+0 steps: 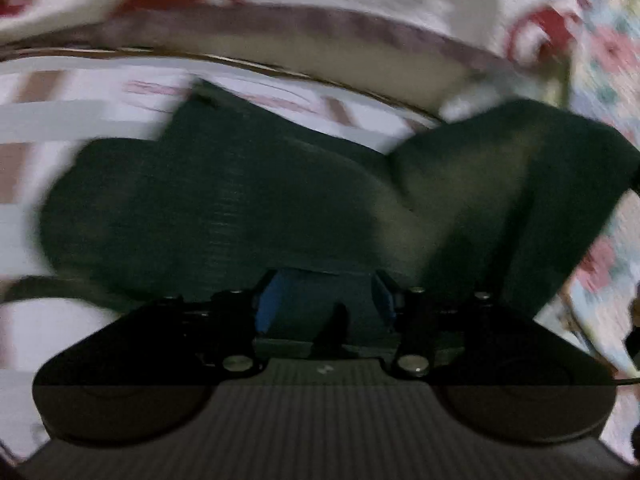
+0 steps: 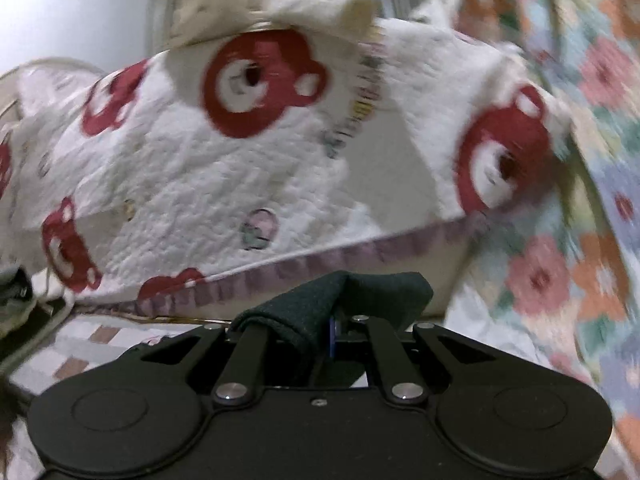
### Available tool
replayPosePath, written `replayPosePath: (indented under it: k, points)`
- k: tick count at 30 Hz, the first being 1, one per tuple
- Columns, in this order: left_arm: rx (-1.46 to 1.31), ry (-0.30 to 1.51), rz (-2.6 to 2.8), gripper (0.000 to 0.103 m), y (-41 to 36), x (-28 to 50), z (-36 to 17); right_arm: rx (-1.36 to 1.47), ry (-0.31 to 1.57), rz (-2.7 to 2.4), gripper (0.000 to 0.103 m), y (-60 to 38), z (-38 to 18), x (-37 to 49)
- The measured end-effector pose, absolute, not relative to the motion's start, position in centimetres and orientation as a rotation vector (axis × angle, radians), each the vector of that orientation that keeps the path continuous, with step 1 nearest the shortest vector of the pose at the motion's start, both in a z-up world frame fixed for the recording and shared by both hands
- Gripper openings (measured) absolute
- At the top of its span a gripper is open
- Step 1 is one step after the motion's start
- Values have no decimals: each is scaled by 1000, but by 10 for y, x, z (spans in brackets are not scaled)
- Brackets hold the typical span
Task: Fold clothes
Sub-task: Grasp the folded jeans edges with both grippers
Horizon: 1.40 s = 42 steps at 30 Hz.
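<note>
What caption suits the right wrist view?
Right gripper pinching dark green garment before a white quilt with red bears.

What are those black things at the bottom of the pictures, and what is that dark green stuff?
The black things are grippers, tools with two fingers that pinch. A person holds one in each hand, and each one has a small camera that looks forward along its fingers. So one picture is from the left gripper and the other from the right gripper.

The dark green stuff is a piece of clothing that the person is folding. In the left picture it spreads out in front of the gripper, on a white sheet with pink checks. That picture is blurry, so I cannot tell whether the left gripper is pinching.

In the right picture you can see the right gripper's fingers shut on a bunched bit of the green cloth. Behind it lies a white quilt with red bear shapes, and to the right a flowery blanket.
</note>
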State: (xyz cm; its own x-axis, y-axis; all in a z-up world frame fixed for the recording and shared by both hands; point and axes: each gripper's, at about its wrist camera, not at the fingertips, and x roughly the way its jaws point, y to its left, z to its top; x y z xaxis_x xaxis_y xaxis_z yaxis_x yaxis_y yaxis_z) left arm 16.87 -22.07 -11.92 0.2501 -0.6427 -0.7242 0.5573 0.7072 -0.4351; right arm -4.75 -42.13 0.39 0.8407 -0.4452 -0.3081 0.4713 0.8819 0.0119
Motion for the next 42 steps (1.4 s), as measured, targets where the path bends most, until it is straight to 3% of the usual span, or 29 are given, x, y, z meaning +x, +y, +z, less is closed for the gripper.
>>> replayPosePath:
  k: [4, 9, 13, 21, 25, 30, 33, 42]
  points:
    - [-270, 1062, -758, 47, -184, 193, -132, 12, 340, -403, 9, -404, 13, -11]
    - [-100, 962, -734, 47, -204, 201, -139, -58, 382, -291, 11, -377, 15, 41]
    - [-311, 1030, -762, 47, -188, 220, -150, -122, 416, -176, 11, -350, 7, 78]
    - [-612, 1033, -669, 45, -148, 252, -173, -4, 603, 0, 10, -305, -69, 179]
    - [-657, 1026, -678, 45, -141, 256, -173, -7, 640, 21, 10, -290, -103, 181]
    - [-719, 1040, -668, 46, -129, 256, -165, 12, 649, 21, 11, -292, -101, 181]
    - [-682, 960, -640, 46, -117, 258, -147, -12, 649, 10, 11, -287, -92, 184]
    - [-830, 1018, -785, 47, -120, 262, -164, -122, 750, 87, 13, -263, -124, 193]
